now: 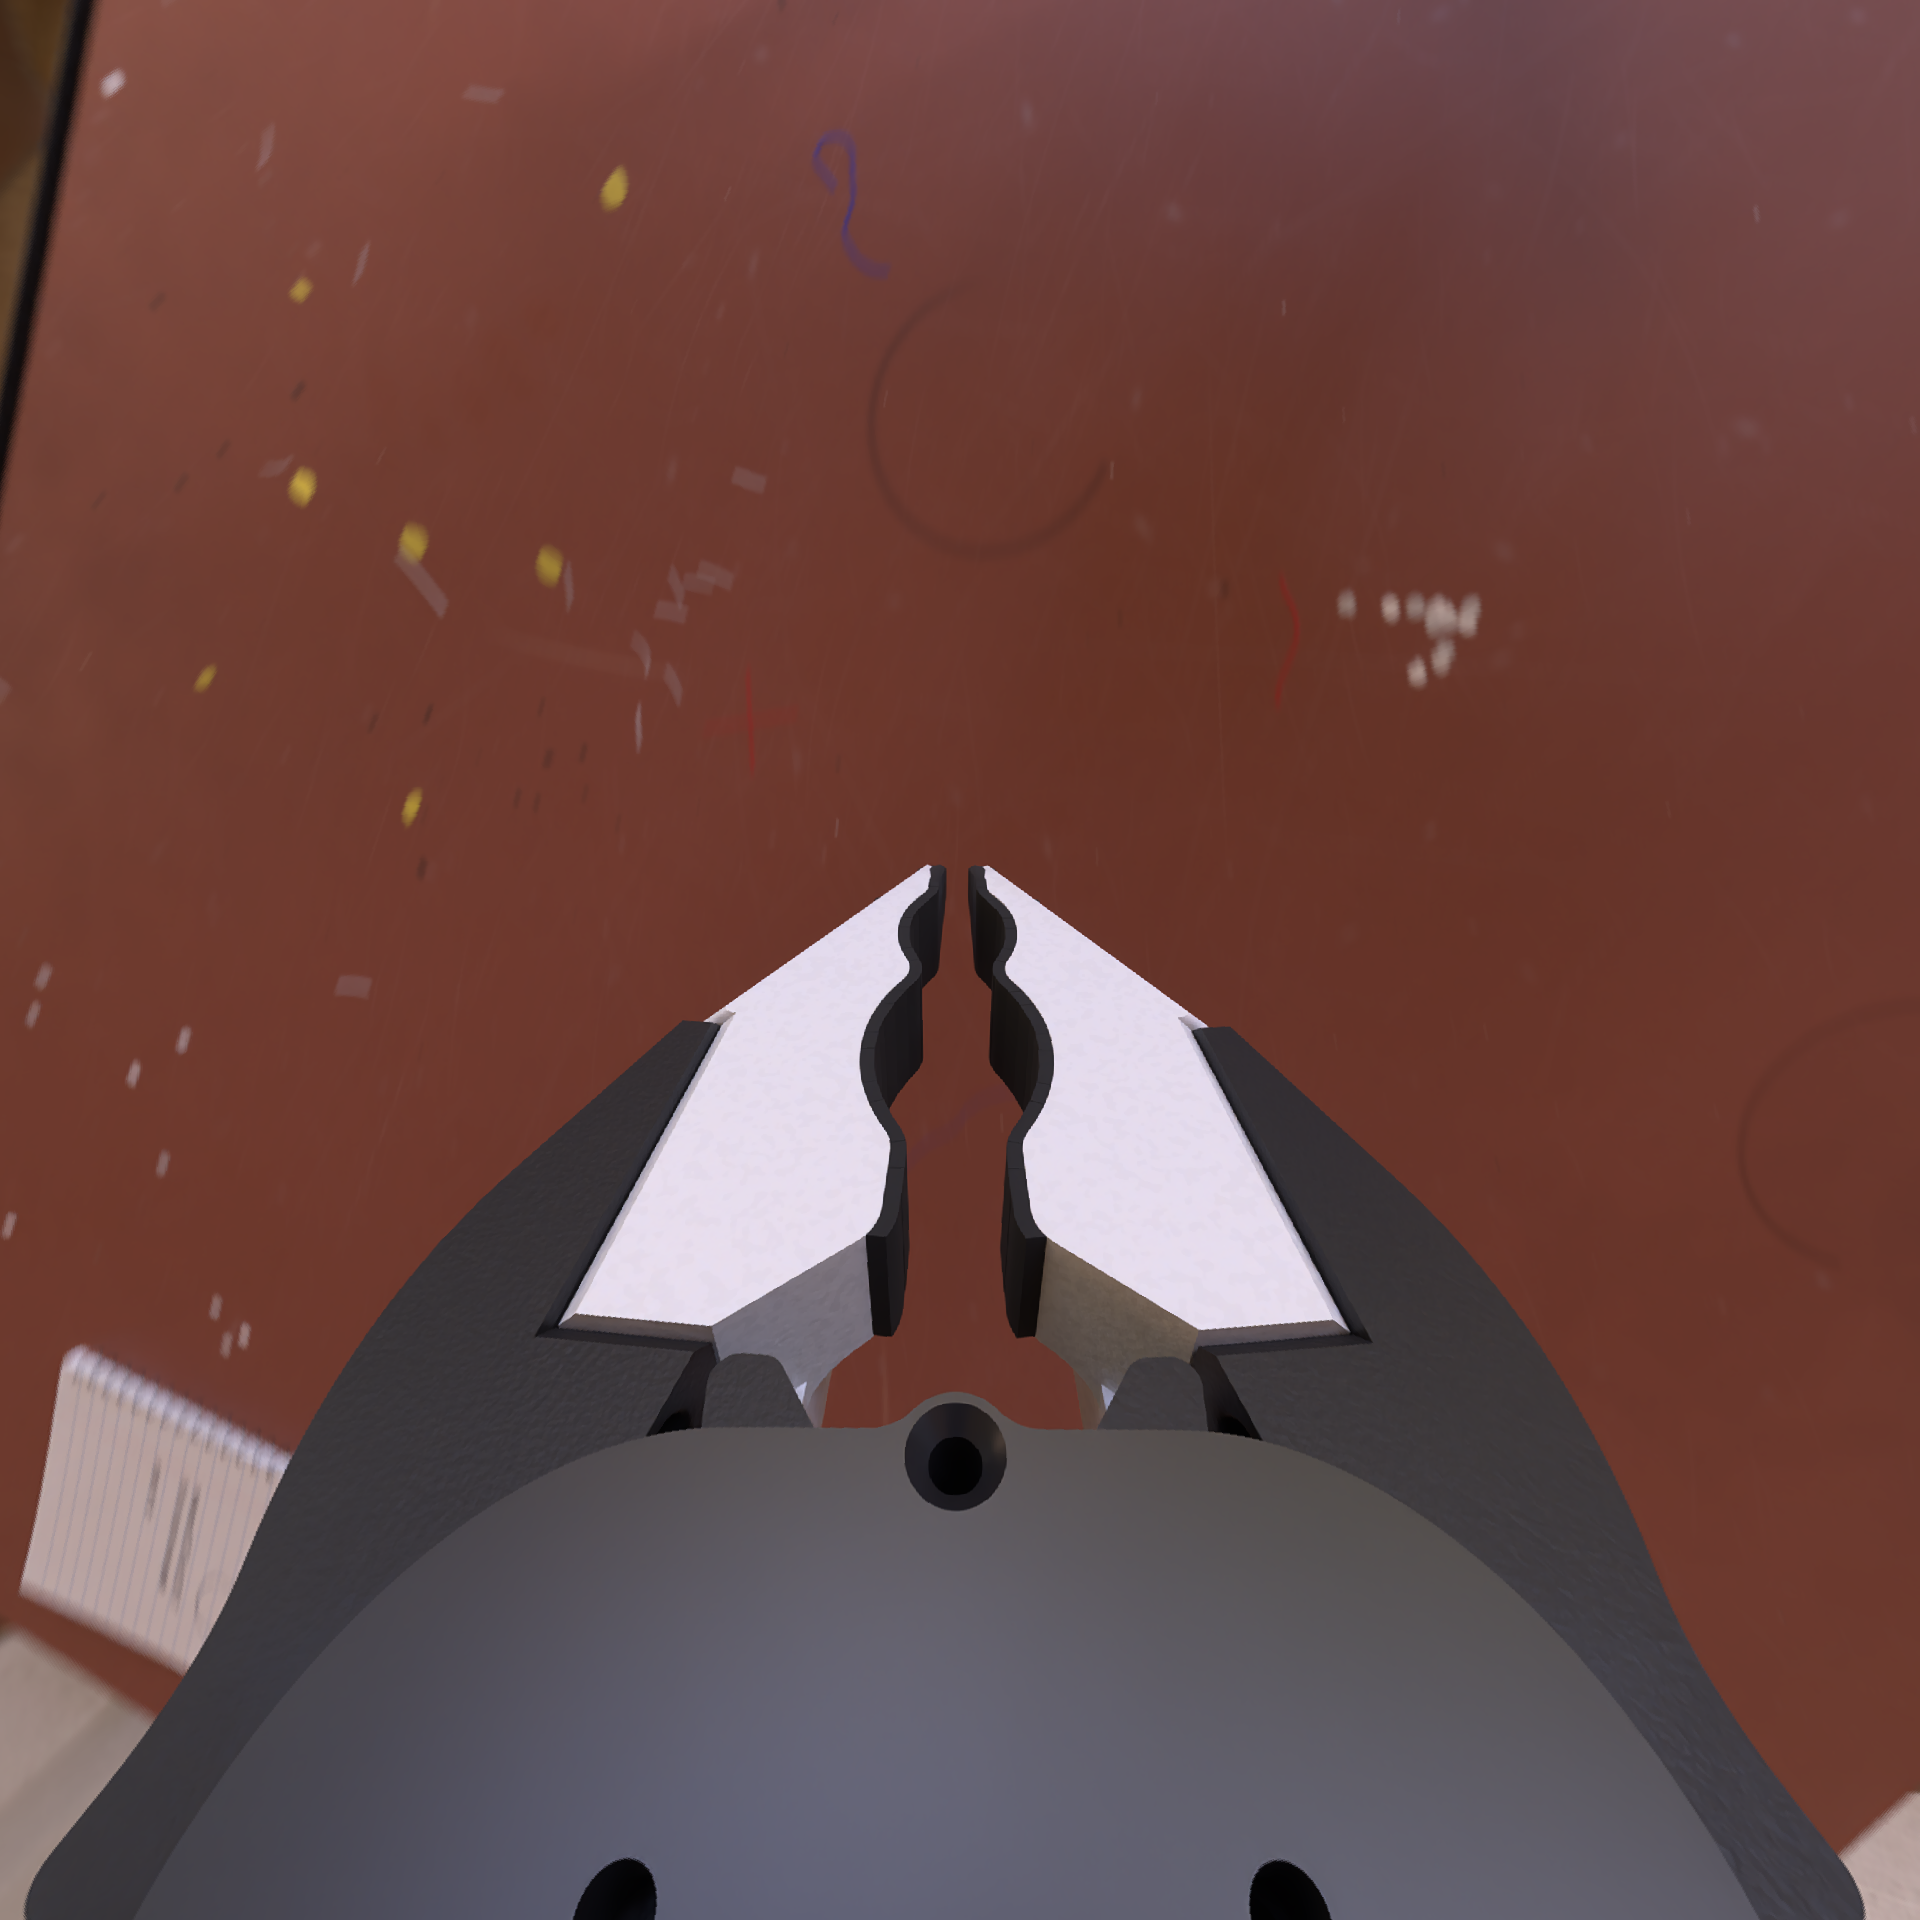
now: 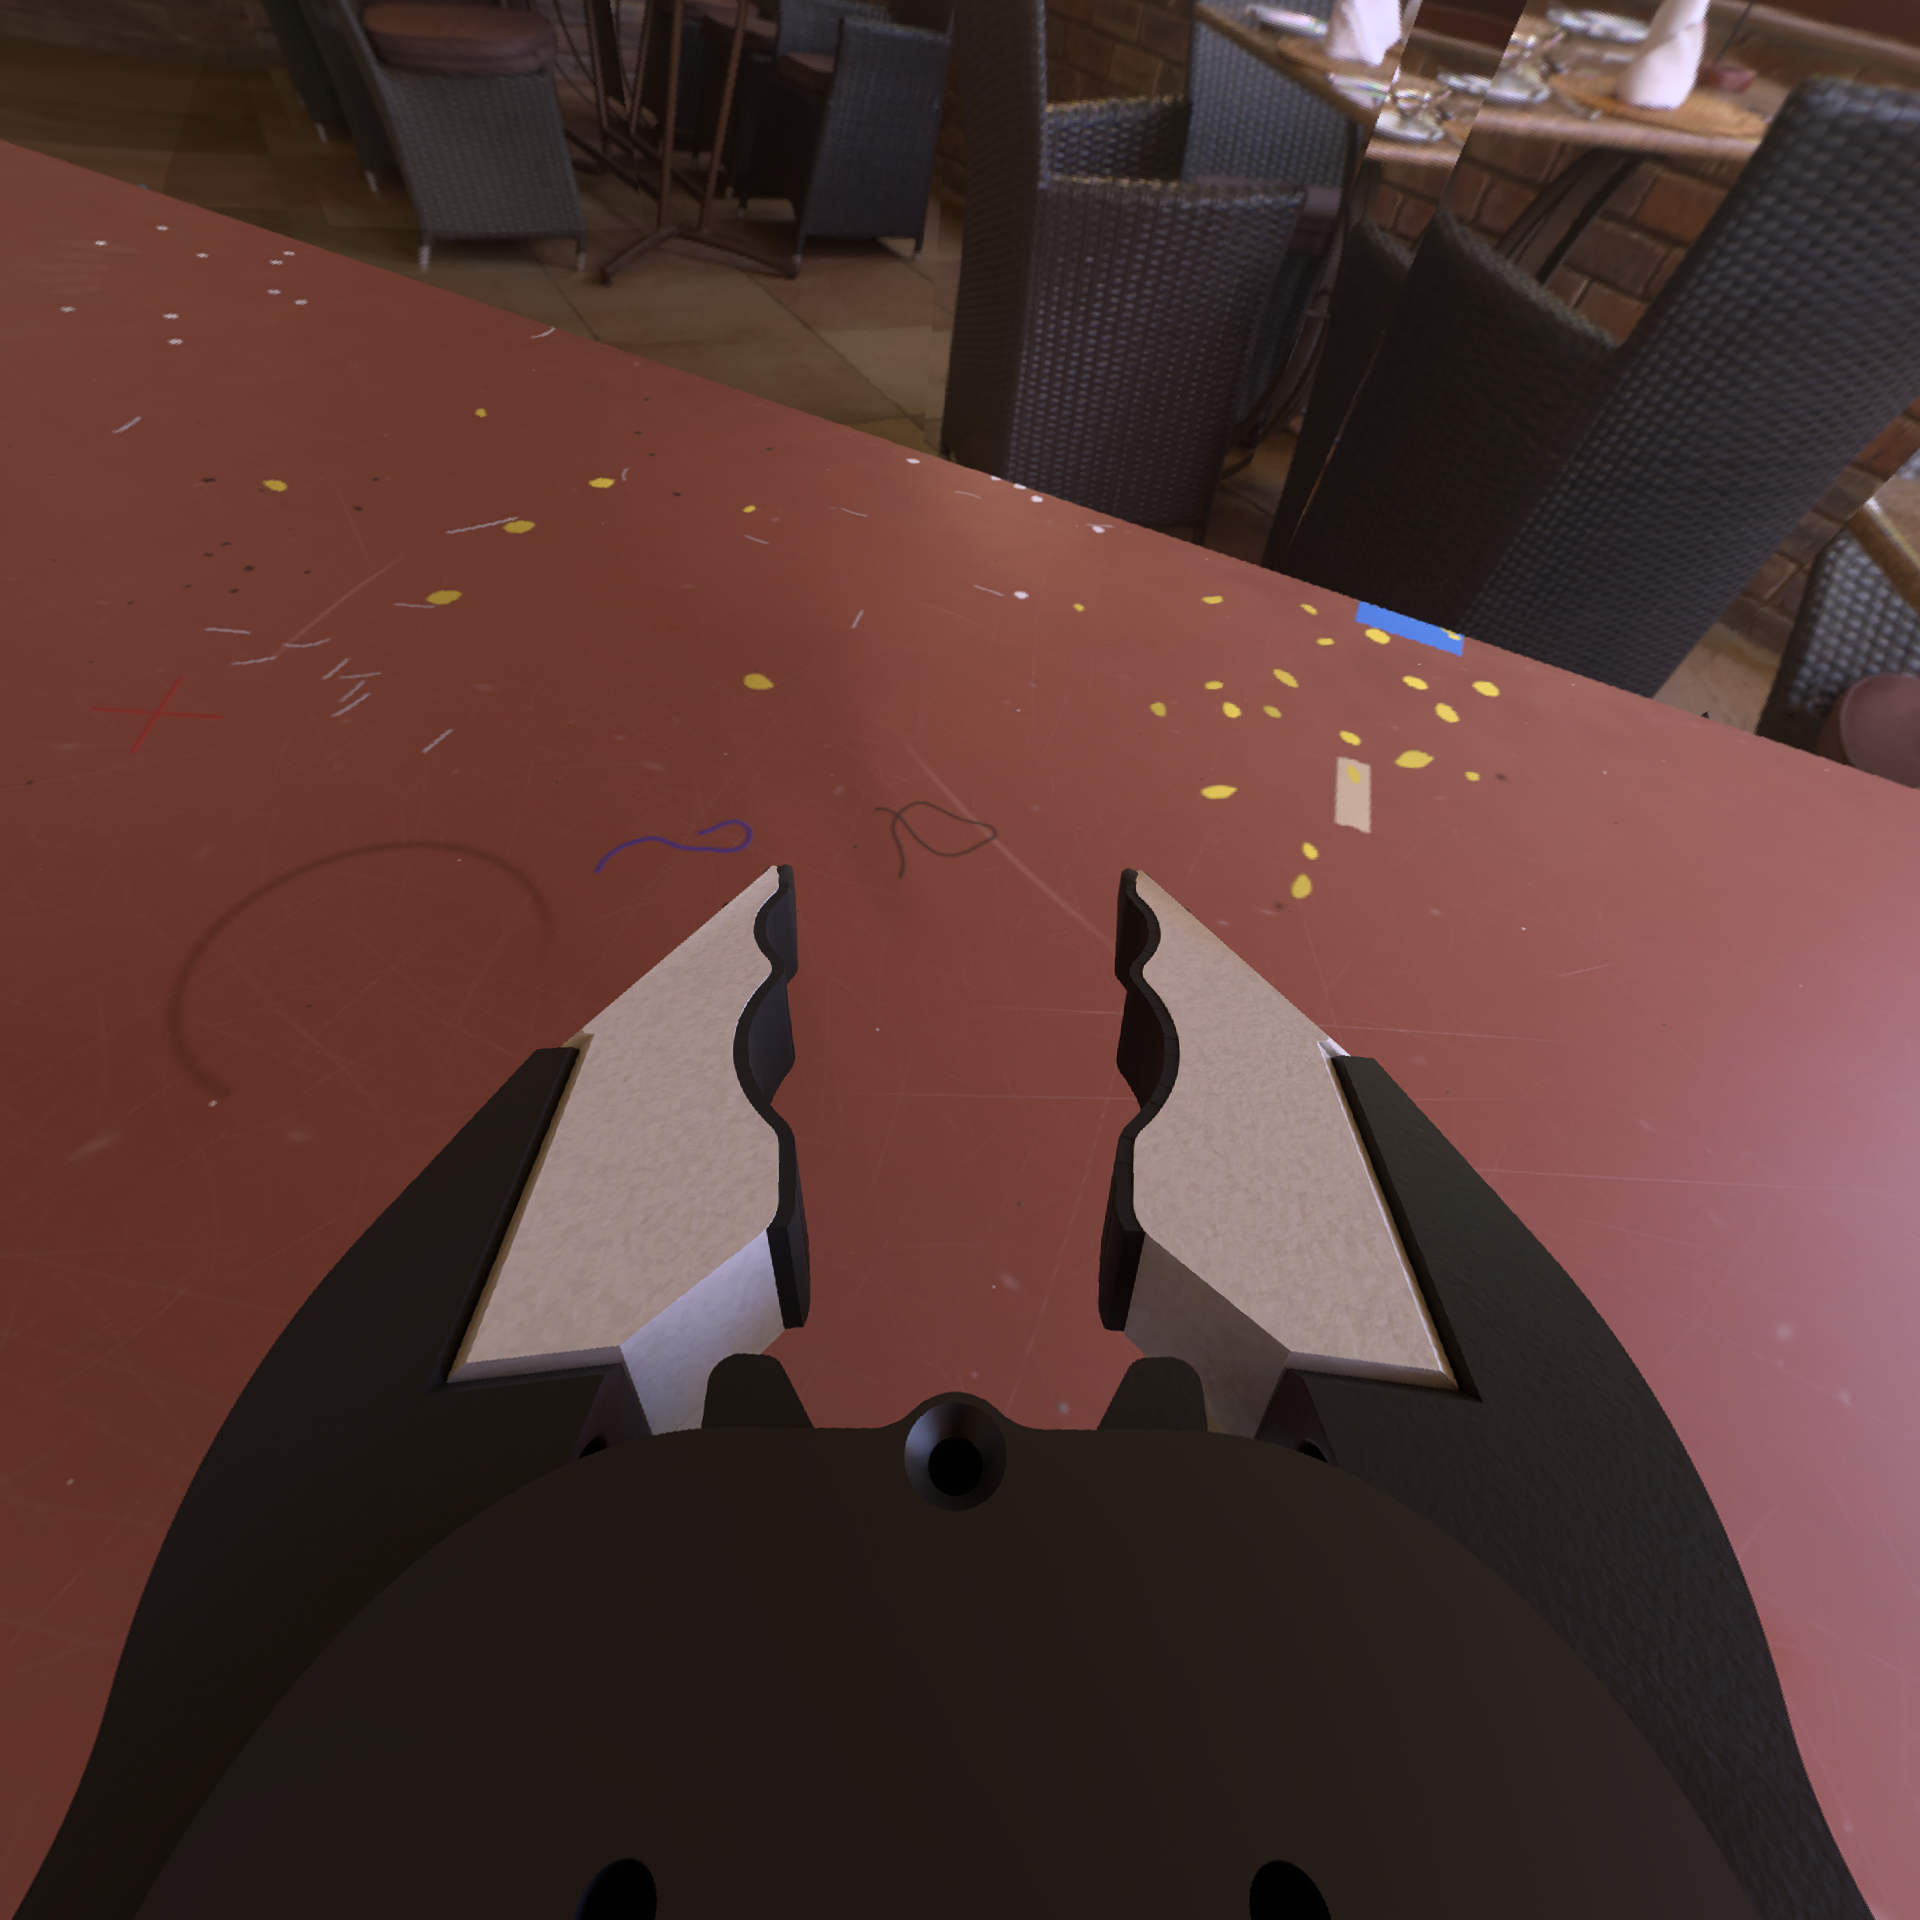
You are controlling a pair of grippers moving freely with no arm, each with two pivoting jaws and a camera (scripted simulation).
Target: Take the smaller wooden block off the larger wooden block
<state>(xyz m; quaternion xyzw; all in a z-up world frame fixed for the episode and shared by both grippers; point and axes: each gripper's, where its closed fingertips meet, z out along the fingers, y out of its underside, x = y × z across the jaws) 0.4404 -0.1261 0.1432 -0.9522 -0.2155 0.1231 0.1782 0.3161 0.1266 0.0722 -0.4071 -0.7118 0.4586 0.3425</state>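
Note:
Neither wooden block shows in either view. My left gripper (image 1: pixel 957 871) is shut and empty, its tips almost touching, pointing down at the reddish-brown table top (image 1: pixel 1143 727). My right gripper (image 2: pixel 956 875) is open and empty, held above the same table (image 2: pixel 935 1039), with bare table surface between its fingers.
A white spiral notepad (image 1: pixel 145 1496) lies at the table's lower left corner in the left wrist view. The table's far edge (image 2: pixel 1039 488) runs diagonally in the right wrist view, with dark wicker chairs (image 2: pixel 1132 312) beyond it. Yellow flecks, scribbles and a blue tape patch (image 2: pixel 1408 627) mark the surface.

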